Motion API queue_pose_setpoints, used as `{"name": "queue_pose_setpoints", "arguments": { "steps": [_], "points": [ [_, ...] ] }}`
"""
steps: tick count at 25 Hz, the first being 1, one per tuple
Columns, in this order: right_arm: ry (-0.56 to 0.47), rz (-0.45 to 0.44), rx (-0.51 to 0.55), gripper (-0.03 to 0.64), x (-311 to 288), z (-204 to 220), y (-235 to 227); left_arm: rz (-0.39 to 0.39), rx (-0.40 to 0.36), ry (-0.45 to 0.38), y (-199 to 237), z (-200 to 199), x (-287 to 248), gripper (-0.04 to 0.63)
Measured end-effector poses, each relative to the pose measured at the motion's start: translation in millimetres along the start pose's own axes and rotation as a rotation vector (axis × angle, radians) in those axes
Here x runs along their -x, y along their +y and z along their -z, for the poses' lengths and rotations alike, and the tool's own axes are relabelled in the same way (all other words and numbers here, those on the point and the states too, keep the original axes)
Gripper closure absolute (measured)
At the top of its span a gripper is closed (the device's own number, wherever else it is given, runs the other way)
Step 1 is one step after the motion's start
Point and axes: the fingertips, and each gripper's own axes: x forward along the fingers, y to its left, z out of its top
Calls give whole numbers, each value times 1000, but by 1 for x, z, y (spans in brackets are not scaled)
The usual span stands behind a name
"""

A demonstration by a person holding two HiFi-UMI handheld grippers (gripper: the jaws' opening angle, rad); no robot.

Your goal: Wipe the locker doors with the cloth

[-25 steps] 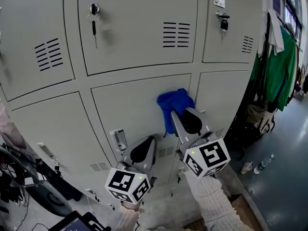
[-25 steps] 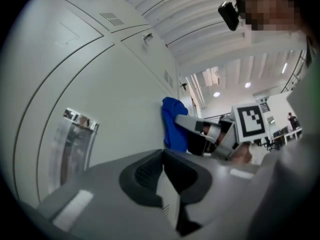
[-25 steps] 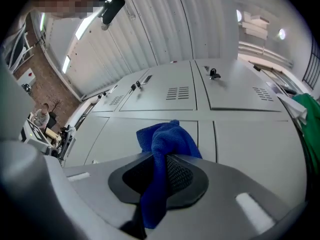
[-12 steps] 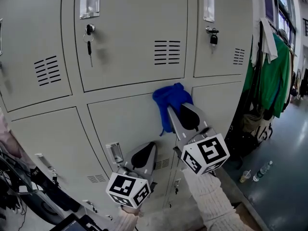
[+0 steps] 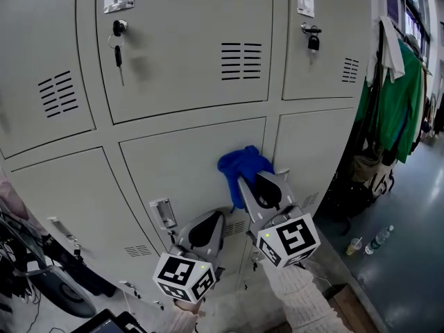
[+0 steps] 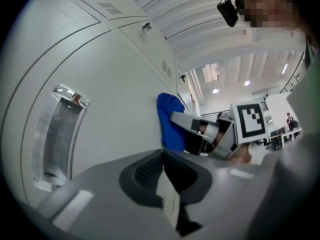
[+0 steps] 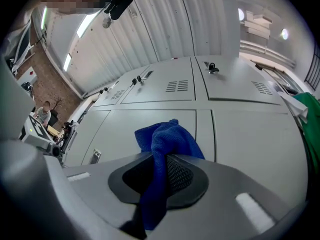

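Head view: right claw (image 5: 251,186) held blue cloth (image 5: 239,165) against lower locker door (image 5: 173,165), apparently mid-wipe | Left gripper view: left claw (image 6: 162,183) clenched, empty, idle beside door | Right gripper view: claw gripped cloth firmly; next move probably calls for a pressed sweep across the unwiped panel.

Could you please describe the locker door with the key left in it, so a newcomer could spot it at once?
On the wall of grey lockers, look along the upper row. The door directly above the one where the right hand-held gripper holds the blue cloth is it. A key dangles from its lock near the left edge, whereas its right-hand neighbour carries a padlock.
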Motion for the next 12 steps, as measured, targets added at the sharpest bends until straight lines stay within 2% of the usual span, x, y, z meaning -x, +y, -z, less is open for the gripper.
{"name": "queue_pose_setpoints", "arguments": {
  "steps": [12],
  "points": [
    [183, -22, -142, 558, 29, 108, 41, -39, 84, 132, 2, 64, 27, 595]
  ]
}}
